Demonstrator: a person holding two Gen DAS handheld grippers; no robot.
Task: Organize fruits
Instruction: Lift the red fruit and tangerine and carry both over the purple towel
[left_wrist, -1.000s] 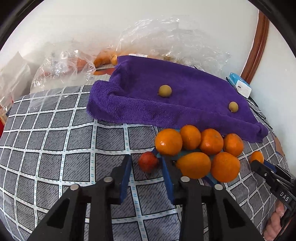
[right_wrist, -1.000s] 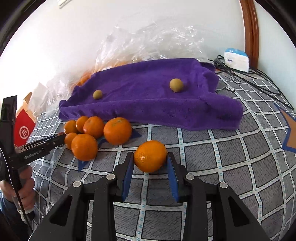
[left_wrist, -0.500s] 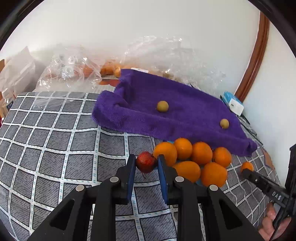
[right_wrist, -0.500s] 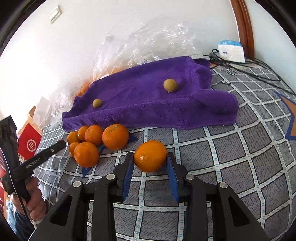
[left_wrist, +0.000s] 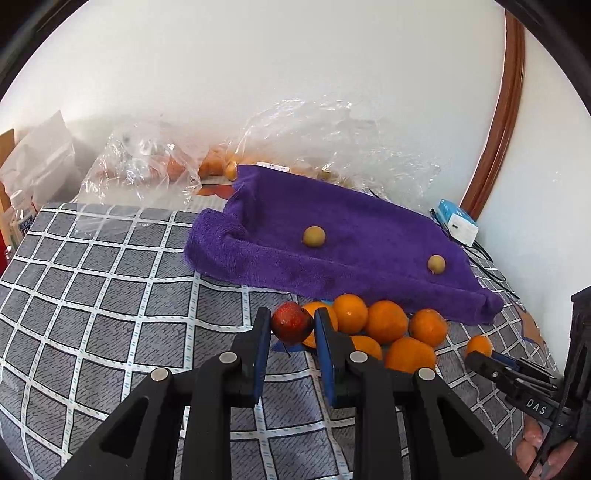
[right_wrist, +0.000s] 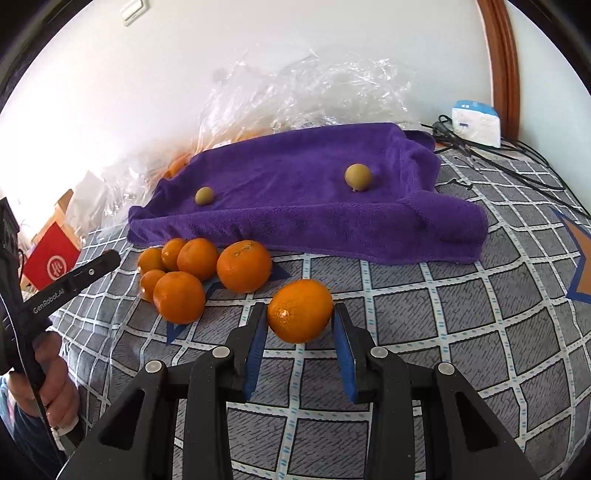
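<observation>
Left wrist: clear plastic bags (left_wrist: 147, 166) hold orange fruit behind purple towel (left_wrist: 351, 251).

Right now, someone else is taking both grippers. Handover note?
Left gripper: shut on the red fruit, next to the orange pile.
Right gripper: shut on one orange, apart from the pile, over the checked cloth.
Purple towel: two small yellow-green fruits on it, one nearer the folded end, one nearer the pile.
Done: six oranges grouped at the towel's front edge.
Left: probably add the held orange to the pile and give the red fruit its own place.
</observation>
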